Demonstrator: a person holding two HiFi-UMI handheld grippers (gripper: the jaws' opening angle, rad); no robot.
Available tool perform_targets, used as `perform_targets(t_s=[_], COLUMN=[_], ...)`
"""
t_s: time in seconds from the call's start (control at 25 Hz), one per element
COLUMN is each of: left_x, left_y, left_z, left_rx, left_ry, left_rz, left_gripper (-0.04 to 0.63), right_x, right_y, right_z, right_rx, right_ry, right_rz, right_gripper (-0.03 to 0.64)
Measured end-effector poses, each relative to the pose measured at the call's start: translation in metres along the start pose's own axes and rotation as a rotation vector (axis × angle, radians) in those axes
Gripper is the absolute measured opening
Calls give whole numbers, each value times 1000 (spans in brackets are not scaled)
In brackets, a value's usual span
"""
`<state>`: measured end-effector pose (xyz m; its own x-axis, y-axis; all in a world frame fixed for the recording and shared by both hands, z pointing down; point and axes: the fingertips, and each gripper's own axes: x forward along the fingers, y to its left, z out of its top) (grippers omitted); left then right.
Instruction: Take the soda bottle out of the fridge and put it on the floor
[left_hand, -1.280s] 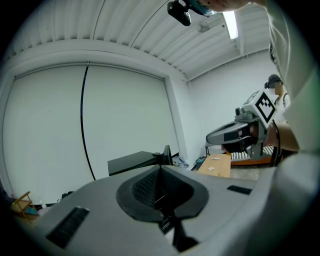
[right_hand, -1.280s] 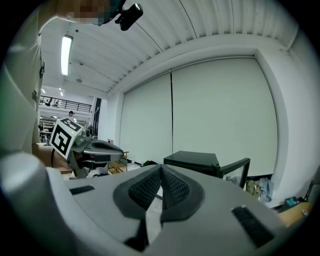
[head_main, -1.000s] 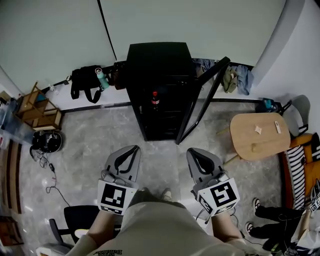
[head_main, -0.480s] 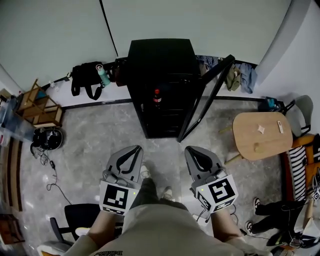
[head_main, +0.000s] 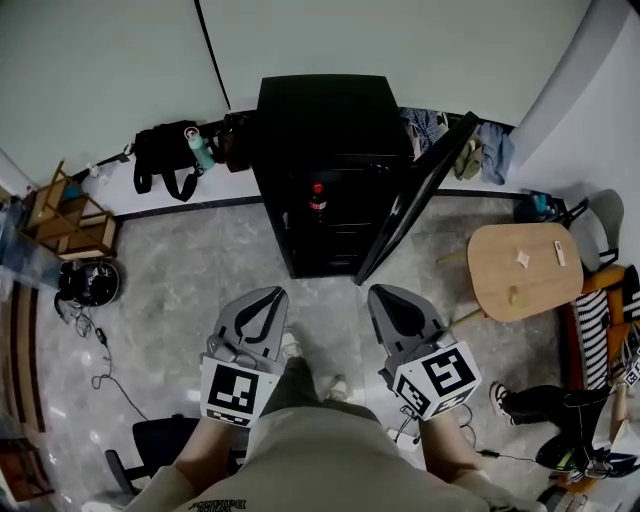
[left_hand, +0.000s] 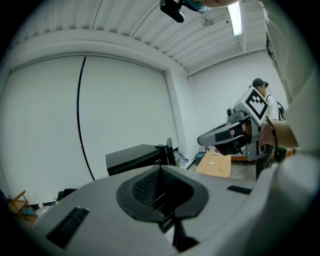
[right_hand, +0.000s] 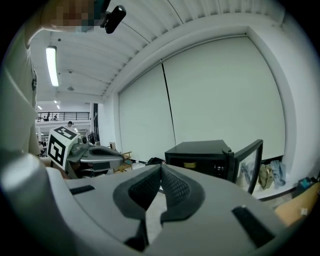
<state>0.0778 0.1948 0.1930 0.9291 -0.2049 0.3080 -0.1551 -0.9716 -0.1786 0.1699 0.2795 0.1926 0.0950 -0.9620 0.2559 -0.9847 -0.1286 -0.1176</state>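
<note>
Nearest us, the left gripper (head_main: 272, 294) and the right gripper (head_main: 384, 292) are held out side by side at waist height. Each has its jaws pressed fully together at the tips, with nothing between them (each gripper's own view shows the pads meeting on empty air). Beyond them lies a stretch of bare floor (head_main: 190, 280), and both grippers are well apart from the fridge.

We judge the step in hand to be the approach: nothing is grasped, and the bottle has not left its shelf. The next move calls for closing the gap to the fridge (head_main: 320, 115), parting one gripper's jaws wide enough for the bottle's body, and reaching in past the fridge door (head_main: 420, 200), which stands swung open to the right.

Farthest off, the soda bottle (head_main: 317, 199) stands on an upper shelf inside the open fridge, near the middle of the opening. It looks upright, with its long axis vertical and its cap end up, so a level grip across its body should suit it.
</note>
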Motion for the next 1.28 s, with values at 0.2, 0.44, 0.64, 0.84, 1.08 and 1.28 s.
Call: perform_targets(t_s=[0.2, 0.44, 0.64, 0.84, 1.08, 1.28], left_x=[23, 54, 78, 98, 112, 126], left_y=[32, 77, 114, 147, 170, 183], left_z=[-1, -4, -12, -23, -32, -41], left_rx=[4, -3, -9, -12, -26, -57], left_ry=[-2, -6, -8, -2, 8, 7], left_rz=[-17, -30, -41, -62, -83, -88], left_gripper=[8, 8, 8, 8, 8, 8], right_x=[37, 93, 138, 177, 210, 240], right_y=[-11, -28, -42, -48, -57, -78], right_z=[3, 9, 13, 16, 16, 1], right_rx=[3, -17, -36, -50, -79, -99], right_ry=[17, 53, 73, 82, 86, 107], right_rz=[-27, -50, -82, -114, -146, -167], right_gripper=[-5, -5, -5, -3, -3, -2])
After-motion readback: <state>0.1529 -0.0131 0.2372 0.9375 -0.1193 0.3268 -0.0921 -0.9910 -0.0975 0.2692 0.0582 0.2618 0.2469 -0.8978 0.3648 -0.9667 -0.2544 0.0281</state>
